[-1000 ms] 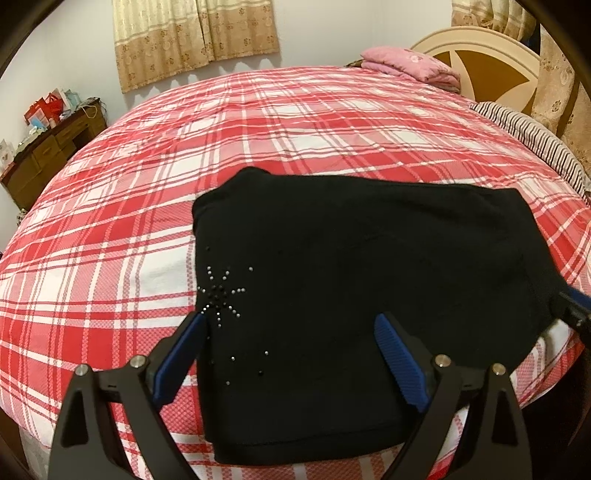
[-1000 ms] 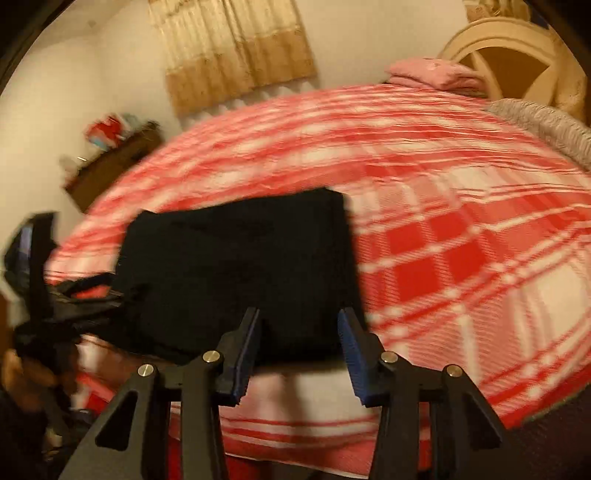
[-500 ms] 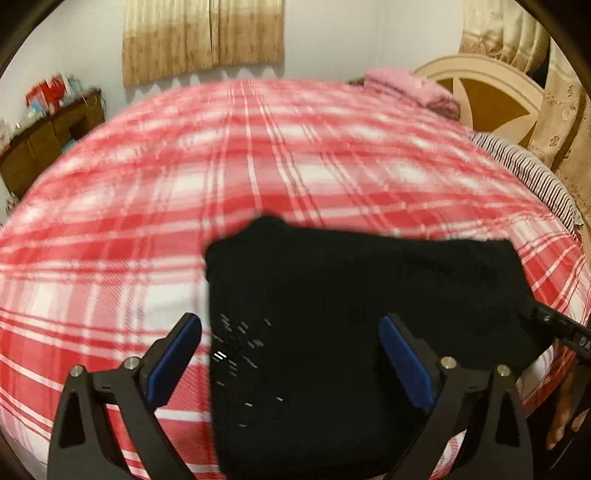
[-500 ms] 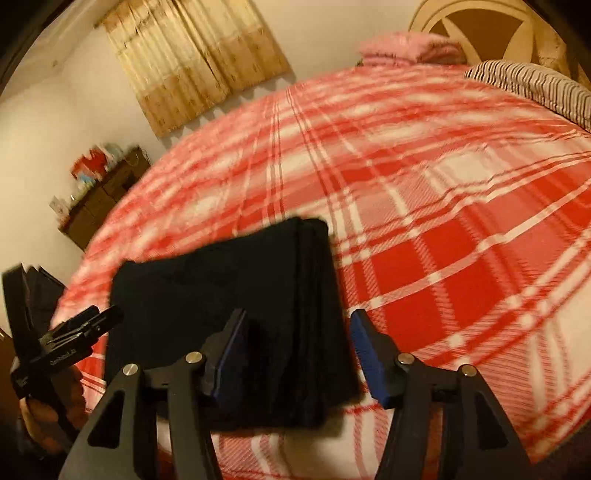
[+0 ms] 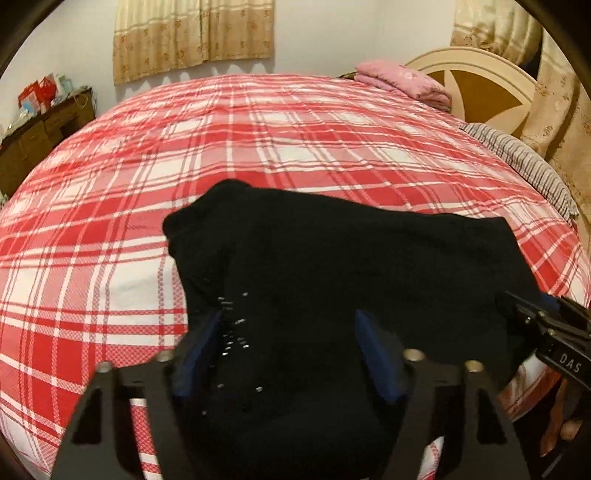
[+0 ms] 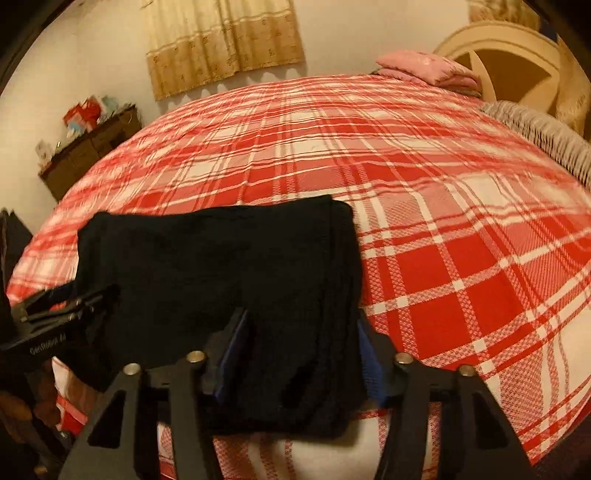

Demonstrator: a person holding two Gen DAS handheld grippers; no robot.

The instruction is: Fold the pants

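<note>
The black pants (image 5: 332, 266) lie folded into a rectangle on the near edge of the red plaid bed (image 5: 258, 129), with small silver studs near the left end. My left gripper (image 5: 291, 354) is open, its blue pads either side of the near left edge of the pants. My right gripper (image 6: 301, 354) is open, its pads straddling the near right end of the pants (image 6: 221, 266), where stacked layers show. Each gripper shows at the edge of the other's view: the right gripper (image 5: 546, 332) and the left gripper (image 6: 62, 306).
A folded pink blanket (image 5: 402, 81) and a cream headboard (image 5: 476, 81) are at the far right. A striped pillow (image 5: 524, 162) lies along the right edge. A dark wooden dresser (image 5: 40, 136) stands at the left wall, curtains (image 5: 192, 33) behind.
Both grippers have moved forward and down to the near edge of the pants; the cloth now sits between each pair of open pads.
</note>
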